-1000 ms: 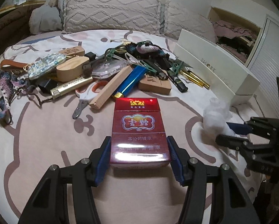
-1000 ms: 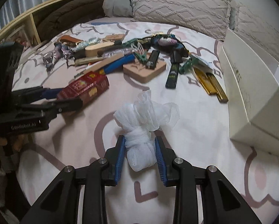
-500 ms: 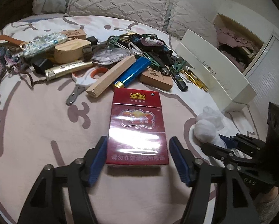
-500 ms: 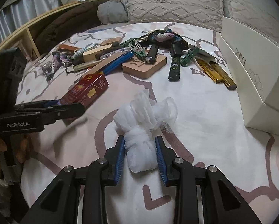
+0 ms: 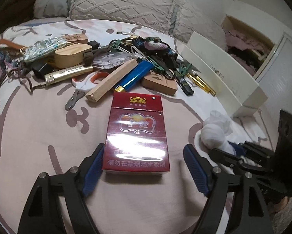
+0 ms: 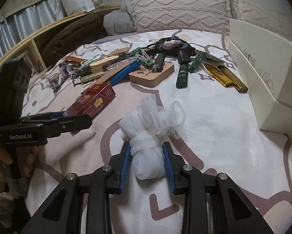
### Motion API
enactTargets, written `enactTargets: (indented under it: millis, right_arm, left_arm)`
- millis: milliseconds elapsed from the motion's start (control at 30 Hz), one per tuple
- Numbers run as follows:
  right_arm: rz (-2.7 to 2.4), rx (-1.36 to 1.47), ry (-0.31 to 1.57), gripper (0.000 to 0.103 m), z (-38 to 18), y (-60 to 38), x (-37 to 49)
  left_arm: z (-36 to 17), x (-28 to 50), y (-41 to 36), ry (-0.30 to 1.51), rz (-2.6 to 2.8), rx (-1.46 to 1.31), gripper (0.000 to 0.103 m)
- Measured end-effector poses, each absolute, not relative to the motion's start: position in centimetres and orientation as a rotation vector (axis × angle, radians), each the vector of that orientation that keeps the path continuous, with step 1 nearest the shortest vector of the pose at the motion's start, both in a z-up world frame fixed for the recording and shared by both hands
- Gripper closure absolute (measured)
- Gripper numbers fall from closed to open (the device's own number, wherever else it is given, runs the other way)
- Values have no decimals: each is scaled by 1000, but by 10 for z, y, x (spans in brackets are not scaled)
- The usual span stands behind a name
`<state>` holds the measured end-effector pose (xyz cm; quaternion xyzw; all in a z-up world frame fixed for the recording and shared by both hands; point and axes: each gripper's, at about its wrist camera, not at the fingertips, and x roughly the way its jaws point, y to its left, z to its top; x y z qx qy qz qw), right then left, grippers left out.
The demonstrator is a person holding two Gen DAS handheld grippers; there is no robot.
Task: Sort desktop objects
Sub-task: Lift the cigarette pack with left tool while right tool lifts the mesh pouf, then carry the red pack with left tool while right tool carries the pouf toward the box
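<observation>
A red cigarette pack lies flat on the pink-patterned bedspread, between the fingers of my left gripper. Those jaws are opening: a clear gap shows on the right side and the left pad sits just beside the pack. In the right wrist view the pack lies at the left, with the left gripper in front of it. My right gripper is shut on a white mesh bundle, which rests on the bedspread. The same bundle shows at the right of the left wrist view.
Beyond the pack lies a pile of small things: a blue lighter, a wooden block, scissors, a gold lighter and a brown pad. A white shoe box stands at the right. Pillows line the back.
My left gripper's jaws have spread away from the red pack, which now lies free on the bedspread. The right gripper still grips the white bundle and has barely moved.
</observation>
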<state>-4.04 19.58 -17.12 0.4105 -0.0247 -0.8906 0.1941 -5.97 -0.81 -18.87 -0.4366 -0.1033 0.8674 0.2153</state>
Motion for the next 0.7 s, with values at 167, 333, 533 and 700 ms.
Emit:
enactTargets:
  millis: [167, 333, 533, 700]
  right_arm:
    - [-2513, 1134, -54, 70, -172, 194, -38]
    - [-2534, 1114, -26, 70, -171, 192, -35]
    - [-2539, 1101, -34, 70, -172, 194, -34]
    - [-2536, 1098, -53, 70, -174, 196, -35]
  left_arm:
    - [-188, -59, -5, -274, 2425, -1206, 25]
    - [-188, -59, -8, -273, 2468, -1206, 38]
    - [-188, -59, -9, -274, 2488, -1207, 45]
    - [-188, -58, -6, -229, 2511, -1204, 45]
